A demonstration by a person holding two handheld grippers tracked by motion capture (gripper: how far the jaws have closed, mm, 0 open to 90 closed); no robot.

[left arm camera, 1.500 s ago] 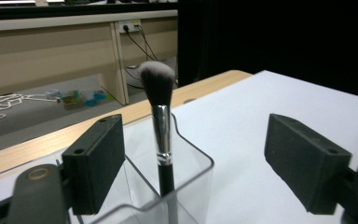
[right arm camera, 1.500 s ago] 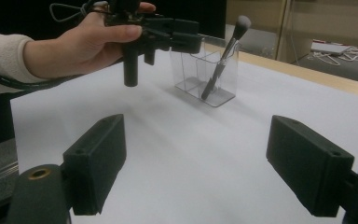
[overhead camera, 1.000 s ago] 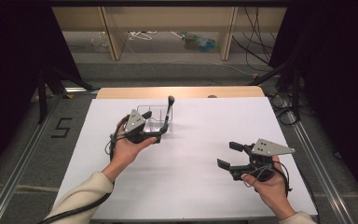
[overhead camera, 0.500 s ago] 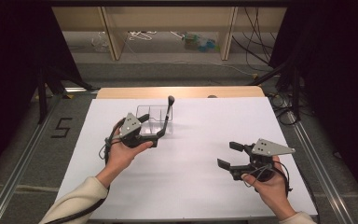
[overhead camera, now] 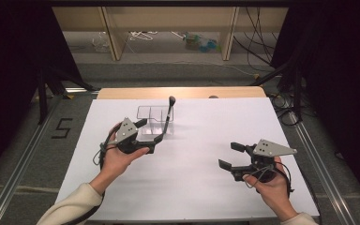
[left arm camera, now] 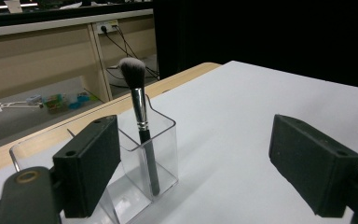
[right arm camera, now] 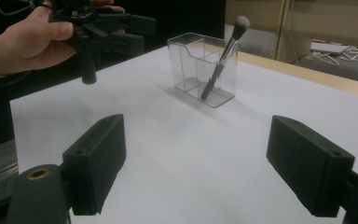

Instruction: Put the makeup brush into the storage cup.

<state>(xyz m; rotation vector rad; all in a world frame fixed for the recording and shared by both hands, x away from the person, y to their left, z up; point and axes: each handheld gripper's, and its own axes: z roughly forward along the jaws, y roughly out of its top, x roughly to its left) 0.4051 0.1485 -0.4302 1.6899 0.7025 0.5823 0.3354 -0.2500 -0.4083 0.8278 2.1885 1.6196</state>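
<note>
The left tool (overhead camera: 151,131) hangs above the worktop (overhead camera: 197,183) just this side of the holder (overhead camera: 153,123), its jaws spread wide with nothing between them. From the left gripper view one jaw stands in front of the holder's near wall and the other is out over bare worktop.

The holder, a clear box split into compartments, stands toward the far left of the worktop. The brush (left arm camera: 141,127) stands in its end compartment, handle down on the floor of the box, leaning, with the bristles up well above the rim. It touches neither tool.

The right tool (overhead camera: 230,156) rests low over the near right of the worktop, well apart from the holder, jaws also spread and empty.

My reading is that the brush has been set into the holder and the left tool is at the release stage, with the placing itself apparently done. If so, the next move calls for drawing the left tool clear toward the near edge, keeping its jaws off the holder wall so the light box does not shift or tip. The right tool has no part to play.
</note>
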